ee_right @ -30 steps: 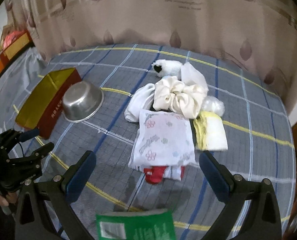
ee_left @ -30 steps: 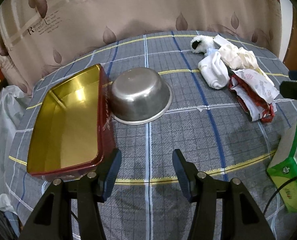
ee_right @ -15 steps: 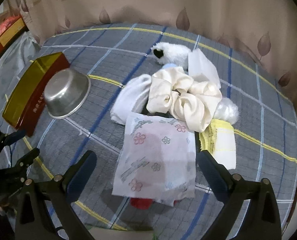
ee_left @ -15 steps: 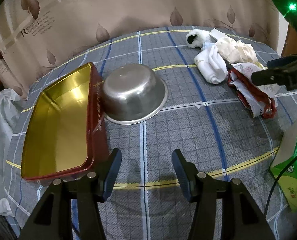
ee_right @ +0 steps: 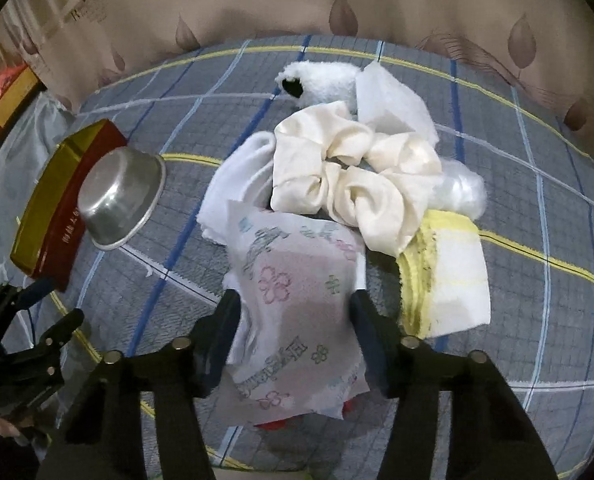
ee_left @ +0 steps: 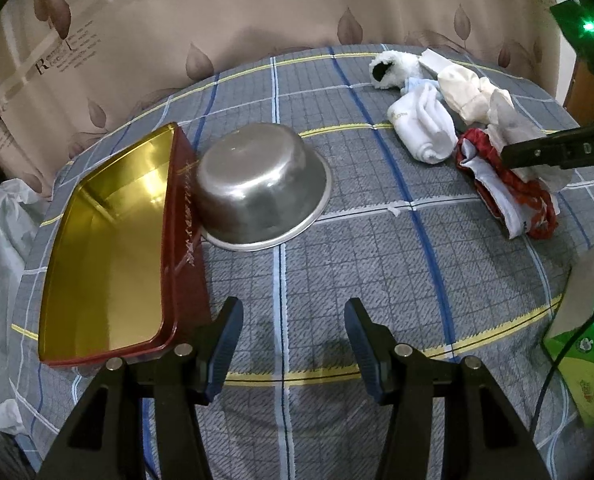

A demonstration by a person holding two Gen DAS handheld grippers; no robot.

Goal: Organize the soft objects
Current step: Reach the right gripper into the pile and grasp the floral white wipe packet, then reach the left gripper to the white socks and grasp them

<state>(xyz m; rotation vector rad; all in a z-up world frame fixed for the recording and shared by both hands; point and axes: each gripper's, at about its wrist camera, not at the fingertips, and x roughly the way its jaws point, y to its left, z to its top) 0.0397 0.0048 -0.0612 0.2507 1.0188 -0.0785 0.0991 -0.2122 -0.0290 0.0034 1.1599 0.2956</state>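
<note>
- Since the earlier views, your right tongs (ee_right: 293, 330) came down and forward onto the pile of soft things, and the jaws had just been closing — from wide apart to a narrow span around the flower-printed tissue pack (ee_right: 293, 300).
- Both pads appeared to be bearing on the pack's sides; the wrapper bulged between them, so I judged it gripped, though lightly.
- That pack lay at the near end of the heap on the plaid-covered counter (ee_left: 377, 248), on top of a red-edged cloth (ee_left: 513, 188), with the cream scrunchie (ee_right: 353, 176), the white socks (ee_right: 233, 188) and the yellow-trimmed towel (ee_right: 445, 272) just beyond and beside it.
- Your left tongs (ee_left: 293, 344) hung over bare cloth, jaws apart, holding nothing; they had hardly moved.
- The gold-lined tin (ee_left: 109, 248) sat open and empty at the left, touching the upturned steel bowl (ee_left: 257, 192) — well apart from the pile.
- My reading: the first pick was just being made and nothing had been sorted yet. A lift should be slow, since the slick wrapper could slip or drag the cloth beneath it.
</note>
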